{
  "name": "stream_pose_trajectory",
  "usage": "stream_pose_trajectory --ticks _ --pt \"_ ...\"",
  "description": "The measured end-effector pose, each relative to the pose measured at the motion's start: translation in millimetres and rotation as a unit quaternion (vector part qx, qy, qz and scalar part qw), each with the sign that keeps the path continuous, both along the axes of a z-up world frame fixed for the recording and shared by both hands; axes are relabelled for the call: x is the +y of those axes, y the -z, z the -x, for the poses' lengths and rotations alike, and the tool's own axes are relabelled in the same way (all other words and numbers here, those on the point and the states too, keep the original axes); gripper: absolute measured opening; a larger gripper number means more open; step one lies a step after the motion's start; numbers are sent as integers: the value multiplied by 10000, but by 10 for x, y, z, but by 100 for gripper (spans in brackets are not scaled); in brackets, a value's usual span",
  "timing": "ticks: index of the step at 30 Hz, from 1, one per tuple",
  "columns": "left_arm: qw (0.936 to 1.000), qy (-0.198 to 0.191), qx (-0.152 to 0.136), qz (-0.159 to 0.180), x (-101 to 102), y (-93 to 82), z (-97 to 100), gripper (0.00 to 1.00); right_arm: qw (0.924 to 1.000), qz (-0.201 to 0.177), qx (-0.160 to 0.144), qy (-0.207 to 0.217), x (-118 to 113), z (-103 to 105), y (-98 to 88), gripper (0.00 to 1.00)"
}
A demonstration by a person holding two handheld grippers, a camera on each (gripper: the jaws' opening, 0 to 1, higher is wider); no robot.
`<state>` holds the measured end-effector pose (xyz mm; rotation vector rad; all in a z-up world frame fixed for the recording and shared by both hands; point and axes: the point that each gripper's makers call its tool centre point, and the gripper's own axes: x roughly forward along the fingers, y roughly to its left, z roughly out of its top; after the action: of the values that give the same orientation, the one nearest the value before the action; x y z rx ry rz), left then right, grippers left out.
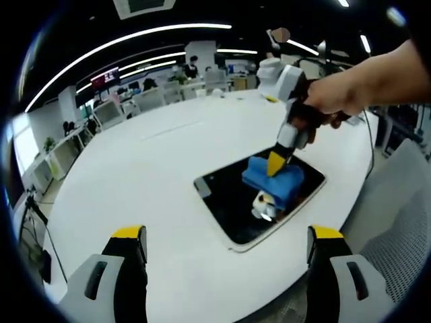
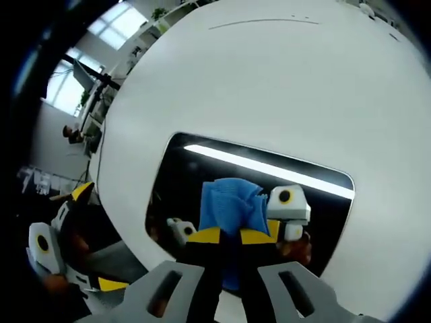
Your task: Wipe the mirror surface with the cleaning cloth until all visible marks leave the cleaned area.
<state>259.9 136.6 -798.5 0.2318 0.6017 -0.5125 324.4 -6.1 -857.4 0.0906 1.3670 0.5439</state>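
Mirror (image 1: 232, 202), a dark rectangular panel with a pale rim, lay flat on the round white table (image 1: 148, 168), near the table's edge. Blue cleaning cloth (image 1: 273, 178) rested on the mirror's glass toward one short end, clenched between the yellow-tipped jaws of the right gripper (image 1: 277, 163), which a hand (image 1: 337, 97) pressed down onto it. The left gripper (image 1: 225, 245) hung off the mirror at the table's edge, jaws spread wide apart and grasping nothing.

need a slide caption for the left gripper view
Right claw presses a blue cloth onto the mirror on a white table.
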Motion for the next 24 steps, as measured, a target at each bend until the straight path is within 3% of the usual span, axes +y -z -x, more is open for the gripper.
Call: stream_pose_trajectory --ticks 19,24 --pt "10000 5 -20 44 -23 -12 5 99 9997 42 -39 230 -377 33 -8 2" --pt "9998 -24 -42 196 -52 -58 11 99 9995 42 -15 324 -457 35 -5 2"
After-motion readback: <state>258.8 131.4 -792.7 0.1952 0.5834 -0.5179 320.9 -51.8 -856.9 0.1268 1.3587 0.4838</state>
